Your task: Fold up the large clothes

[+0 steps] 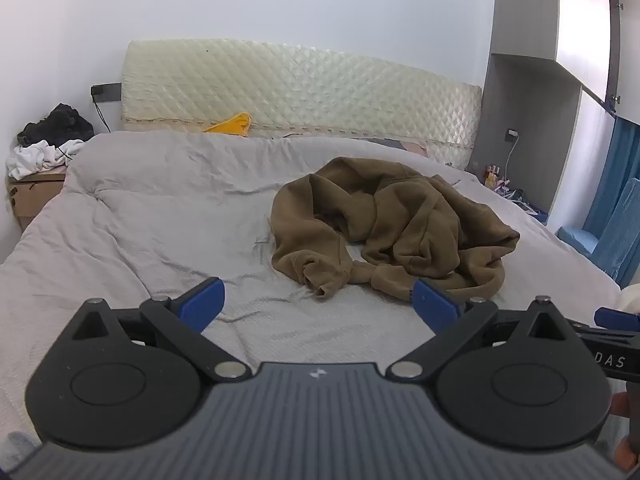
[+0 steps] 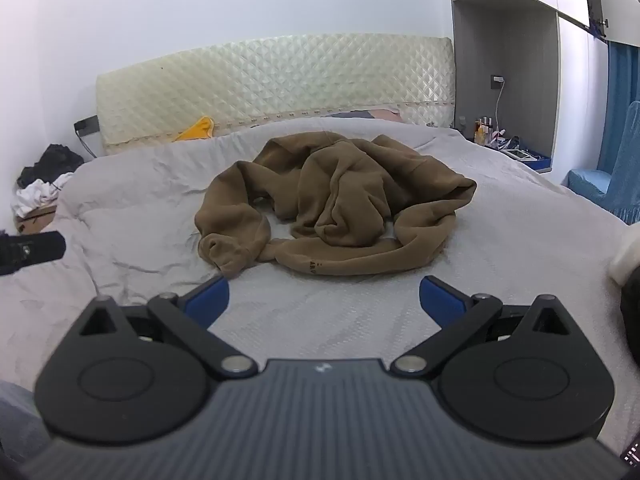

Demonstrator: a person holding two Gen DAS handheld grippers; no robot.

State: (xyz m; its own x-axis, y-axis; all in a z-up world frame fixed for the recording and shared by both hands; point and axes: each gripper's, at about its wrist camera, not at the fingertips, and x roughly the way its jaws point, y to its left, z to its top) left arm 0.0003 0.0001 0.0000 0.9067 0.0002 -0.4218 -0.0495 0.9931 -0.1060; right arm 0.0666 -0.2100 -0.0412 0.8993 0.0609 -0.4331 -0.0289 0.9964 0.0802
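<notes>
A brown sweatshirt (image 1: 384, 224) lies crumpled in a heap on the grey bedcover (image 1: 160, 220); it also shows in the right wrist view (image 2: 336, 204). My left gripper (image 1: 318, 304) is open and empty, held just short of the heap's near edge, its right fingertip (image 1: 434, 300) close to the hem. My right gripper (image 2: 324, 298) is open and empty, a little short of the heap's near hem. A cuffed sleeve end (image 2: 226, 254) points toward me.
A quilted cream headboard (image 1: 296, 88) stands behind the bed, with a yellow cloth (image 1: 232, 124) at its foot. A cardboard box with black and white clothes (image 1: 44, 148) sits at the left. A grey wardrobe (image 1: 520, 100), small bottles (image 2: 484, 128) and blue covered furniture (image 2: 612, 176) are at the right.
</notes>
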